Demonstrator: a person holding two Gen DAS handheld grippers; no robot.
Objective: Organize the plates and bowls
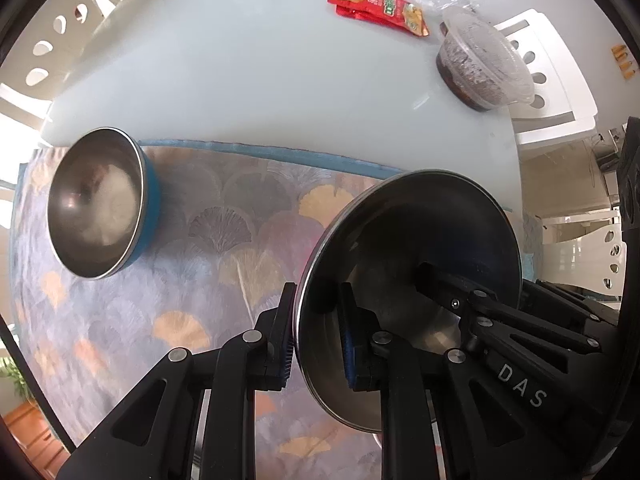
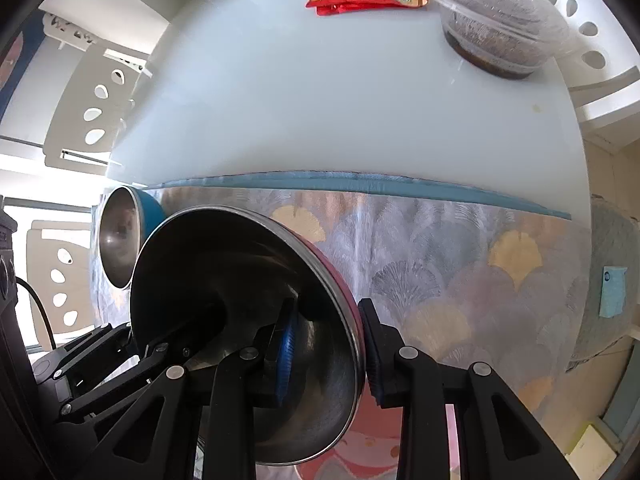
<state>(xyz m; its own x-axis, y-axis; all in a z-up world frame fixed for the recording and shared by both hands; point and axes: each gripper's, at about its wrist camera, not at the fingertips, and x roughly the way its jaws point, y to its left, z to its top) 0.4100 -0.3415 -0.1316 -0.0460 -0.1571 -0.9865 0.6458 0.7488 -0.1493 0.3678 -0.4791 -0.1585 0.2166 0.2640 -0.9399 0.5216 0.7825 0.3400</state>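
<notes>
Steel bowl with red outside (image 1: 404, 240) pinched at opposite rims by left gripper (image 1: 316, 336) and right gripper (image 2: 326, 354), held above patterned cloth (image 1: 224, 240). Blue steel bowl (image 1: 100, 204) seen at cloth's left edge on desk (image 1: 248, 80).

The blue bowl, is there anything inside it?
The blue bowl looks empty; only shiny steel and reflections show inside. It sits on the patterned cloth. The cloth directly under it is hidden.

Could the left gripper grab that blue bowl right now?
Probably not: the left gripper is shut on the red bowl's rim, as is the right gripper. The path to the blue bowl looks free.
</notes>
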